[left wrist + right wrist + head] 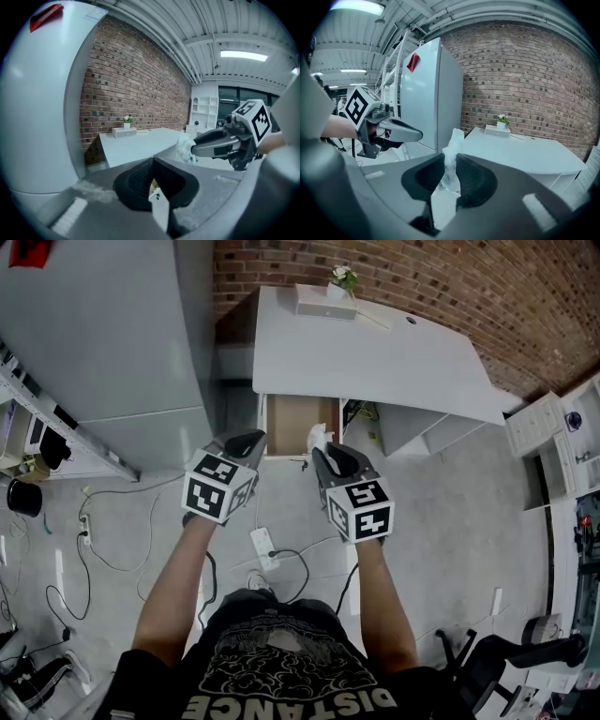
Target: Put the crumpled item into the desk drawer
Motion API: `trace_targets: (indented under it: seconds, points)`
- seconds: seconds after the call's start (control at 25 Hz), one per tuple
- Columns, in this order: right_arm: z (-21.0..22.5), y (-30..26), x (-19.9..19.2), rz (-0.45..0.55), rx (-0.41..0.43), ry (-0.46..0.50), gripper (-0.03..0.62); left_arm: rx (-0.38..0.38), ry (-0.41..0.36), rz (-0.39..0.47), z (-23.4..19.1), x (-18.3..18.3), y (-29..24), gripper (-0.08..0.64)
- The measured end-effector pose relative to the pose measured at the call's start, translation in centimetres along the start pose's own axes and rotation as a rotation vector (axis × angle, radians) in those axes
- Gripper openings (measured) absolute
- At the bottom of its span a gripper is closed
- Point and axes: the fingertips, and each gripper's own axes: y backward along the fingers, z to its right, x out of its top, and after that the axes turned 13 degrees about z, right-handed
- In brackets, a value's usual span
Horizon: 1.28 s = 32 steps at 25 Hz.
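Observation:
A crumpled white item (453, 145) sticks up between the pads of my right gripper (451, 161), which is shut on it. In the head view that right gripper (323, 454) holds the crumpled item (317, 438) just in front of the open desk drawer (291, 423), whose brown inside shows under the white desk (375, 352). My left gripper (251, 439) hovers beside it on the left, before the drawer's left edge. In the left gripper view the left gripper (153, 164) has its pads together with nothing between them. The crumpled item (184, 146) shows at the right gripper's tip.
A tall grey cabinet (112, 334) stands left of the desk. A white box with a small plant (326, 298) sits at the desk's back edge, against the brick wall. A power strip and cables (262, 547) lie on the floor by my feet. An office chair (487, 662) is at bottom right.

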Motion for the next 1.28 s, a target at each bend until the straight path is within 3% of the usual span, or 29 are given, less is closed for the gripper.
trace_targets:
  seconds: [0.28, 0.64, 1.28]
  points:
    - [0.5, -1.3, -1.0, -0.001, 0.007, 0.010, 0.077, 0.011, -0.001, 0.007, -1.0, -0.9, -0.7, -0.003]
    - [3.2, -4.5, -1.4, 0.022, 0.077, 0.032, 0.077, 0.068, -0.009, 0.011, -2.2, -1.6, -3.8, -0.003]
    - [10.5, -12.3, -2.3, -0.019, 0.362, 0.027, 0.077, 0.331, 0.058, -0.023, -5.6, -1.5, -12.1, -0.003]
